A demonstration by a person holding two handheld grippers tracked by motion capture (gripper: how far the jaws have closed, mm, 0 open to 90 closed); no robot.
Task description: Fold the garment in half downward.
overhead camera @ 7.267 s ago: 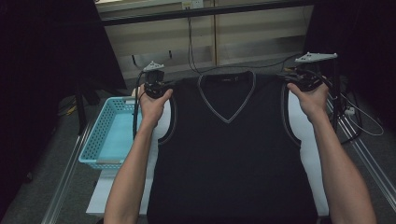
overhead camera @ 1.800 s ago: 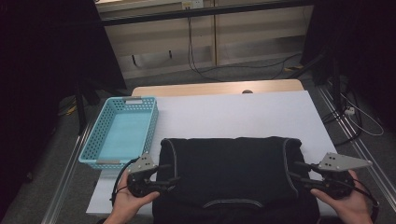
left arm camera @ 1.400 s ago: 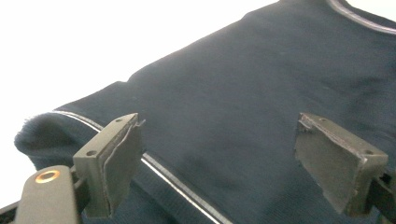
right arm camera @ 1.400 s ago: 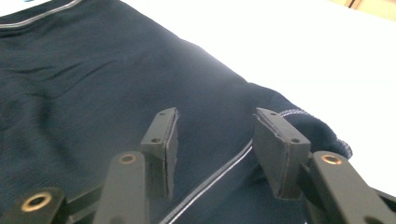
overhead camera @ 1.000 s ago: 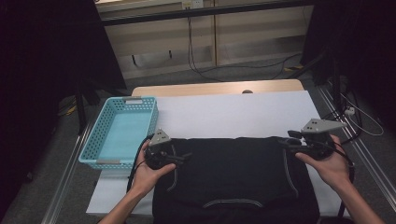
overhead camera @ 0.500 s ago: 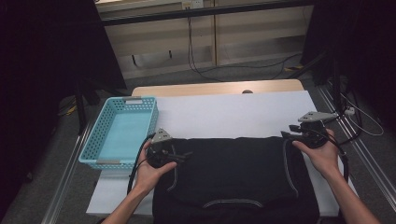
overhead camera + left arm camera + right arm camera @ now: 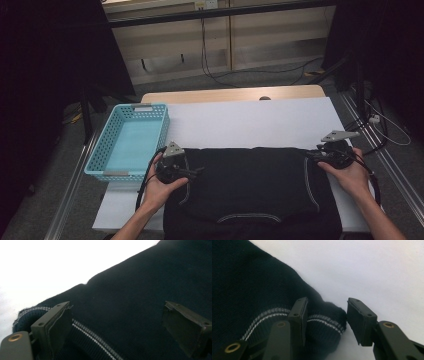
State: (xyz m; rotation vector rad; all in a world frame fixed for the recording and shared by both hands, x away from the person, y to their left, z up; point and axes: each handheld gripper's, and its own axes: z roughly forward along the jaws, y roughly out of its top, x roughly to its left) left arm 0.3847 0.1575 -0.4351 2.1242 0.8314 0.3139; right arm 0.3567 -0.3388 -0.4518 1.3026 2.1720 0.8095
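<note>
Both claws agape, astride folded vest (image 7: 250, 185)

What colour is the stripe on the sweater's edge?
White-grey double stripe on the black sweater vest; clearest in the right gripper view.

I see the folded black sweater (image 7: 252, 187) on the near half of the white table (image 7: 250, 122) | my left tongs (image 7: 192, 171) at its left edge, my right tongs (image 7: 311, 155) at its right edge | light blue basket (image 7: 127, 141) just left of the table.
</note>
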